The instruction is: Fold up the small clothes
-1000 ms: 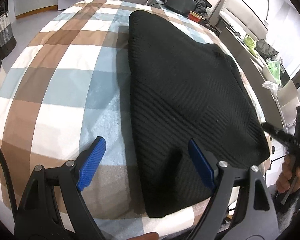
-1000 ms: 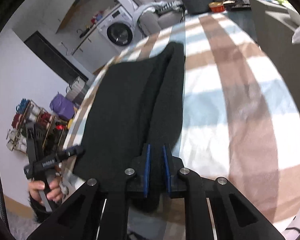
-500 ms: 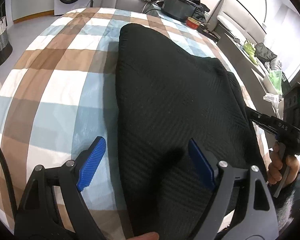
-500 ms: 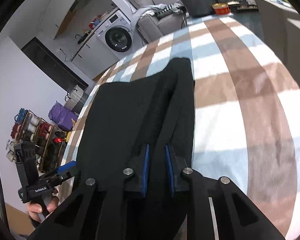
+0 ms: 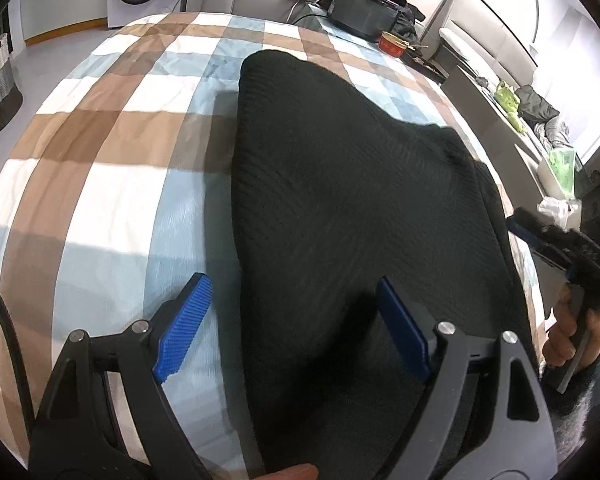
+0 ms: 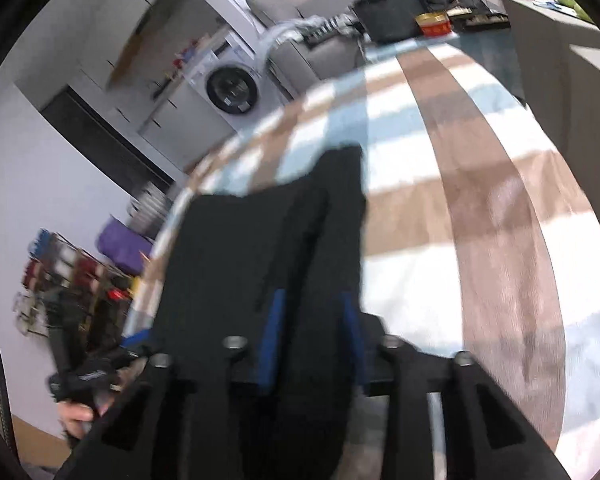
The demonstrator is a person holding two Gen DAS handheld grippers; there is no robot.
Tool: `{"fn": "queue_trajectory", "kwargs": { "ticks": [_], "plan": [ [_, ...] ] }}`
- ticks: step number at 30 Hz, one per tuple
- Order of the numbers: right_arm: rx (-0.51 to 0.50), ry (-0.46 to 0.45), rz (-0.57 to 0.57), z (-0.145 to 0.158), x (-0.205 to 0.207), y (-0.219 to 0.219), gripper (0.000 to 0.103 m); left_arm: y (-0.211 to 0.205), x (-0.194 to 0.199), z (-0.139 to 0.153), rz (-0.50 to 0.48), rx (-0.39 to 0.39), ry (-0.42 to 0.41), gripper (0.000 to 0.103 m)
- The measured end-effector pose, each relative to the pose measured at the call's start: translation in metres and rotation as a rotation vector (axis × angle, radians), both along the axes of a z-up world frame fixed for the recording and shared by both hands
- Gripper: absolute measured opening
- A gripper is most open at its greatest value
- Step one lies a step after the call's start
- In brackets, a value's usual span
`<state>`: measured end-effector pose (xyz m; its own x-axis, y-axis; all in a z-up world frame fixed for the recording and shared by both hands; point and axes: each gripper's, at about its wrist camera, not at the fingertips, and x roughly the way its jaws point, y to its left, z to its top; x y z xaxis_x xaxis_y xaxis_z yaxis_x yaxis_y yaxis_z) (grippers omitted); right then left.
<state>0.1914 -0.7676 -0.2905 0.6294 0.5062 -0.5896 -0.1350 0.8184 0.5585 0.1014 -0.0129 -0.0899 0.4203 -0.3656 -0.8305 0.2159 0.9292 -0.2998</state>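
left gripper (image 5: 288, 316): jaws spread, straddling the garment's left edge, pinching nothing | black knit garment (image 5: 352, 208): flat on checked bed (image 5: 100, 152); soft, limp, take it by edge | right gripper (image 6: 310, 336): jaws opening, knit between them

No text, label, brand or number can be read in either view. The pale lettering on the body of the left gripper (image 6: 92, 376), seen from the right wrist camera, is blurred past reading, and the red tin (image 5: 394, 43) at the bed's far end shows no legible print.
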Motion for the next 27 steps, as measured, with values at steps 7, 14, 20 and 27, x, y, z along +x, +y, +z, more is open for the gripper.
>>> {"fn": "queue_trajectory", "kwargs": {
  "ticks": [7,14,20,27],
  "plan": [
    [-0.018,0.043,-0.004,-0.003,0.062,0.012,0.038,0.002,0.056,-0.003,0.095,-0.074,0.026,0.081],
    [-0.055,0.034,0.019,-0.006,0.073,0.027,0.013,-0.004,0.094,-0.012,0.109,-0.074,0.041,0.056],
    [-0.132,-0.137,0.027,0.027,0.061,0.034,0.011,-0.009,0.104,-0.012,0.097,-0.054,0.026,0.054],
    [-0.2,0.017,-0.026,0.003,0.071,0.022,0.033,-0.01,0.109,-0.016,0.096,-0.047,0.025,0.048]
  ]
}}
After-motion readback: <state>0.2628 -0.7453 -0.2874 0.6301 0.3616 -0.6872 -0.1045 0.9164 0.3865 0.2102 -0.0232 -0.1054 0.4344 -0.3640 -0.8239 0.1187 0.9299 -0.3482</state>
